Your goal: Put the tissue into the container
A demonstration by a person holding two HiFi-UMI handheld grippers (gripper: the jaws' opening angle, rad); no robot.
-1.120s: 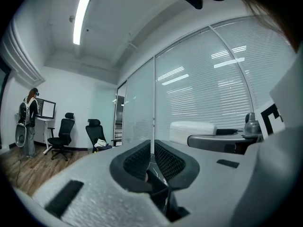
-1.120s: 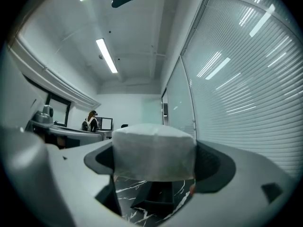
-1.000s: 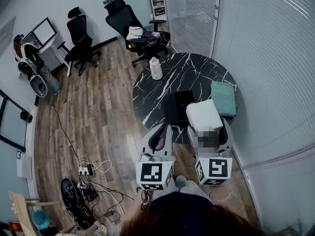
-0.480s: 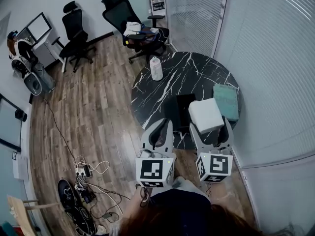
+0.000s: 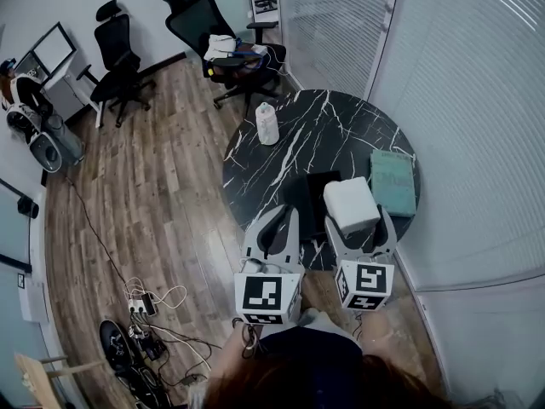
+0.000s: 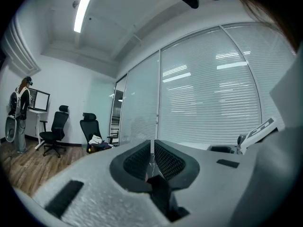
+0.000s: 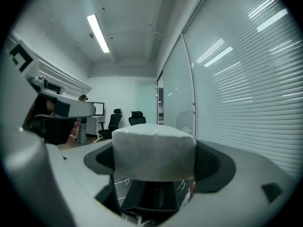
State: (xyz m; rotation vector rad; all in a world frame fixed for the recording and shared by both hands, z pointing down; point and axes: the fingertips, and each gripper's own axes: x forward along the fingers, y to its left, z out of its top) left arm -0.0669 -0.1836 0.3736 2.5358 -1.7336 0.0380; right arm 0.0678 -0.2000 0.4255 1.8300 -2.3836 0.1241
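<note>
Tissue pack, clamped in the right gripper just beside the black container, may snag the container's rim if lowered off-centre; the left gripper, jaws together and empty, steadies nothing.

Your left tongs and right tongs look alike: light grey moulded shells with a rough, grainy surface and broad, rounded shoulders. Each jaw is lined with a black pad whose inner face is cross-hatched like fine mesh. Small black rectangular slots are sunk into the grey shell on either side. At the near end of the left tongs sits a white cube with a bold black square marker on each visible face. The right tongs carry a matching one with a different pattern. A thin cable loops beneath the left cube. You wear a dark navy garment.
</note>
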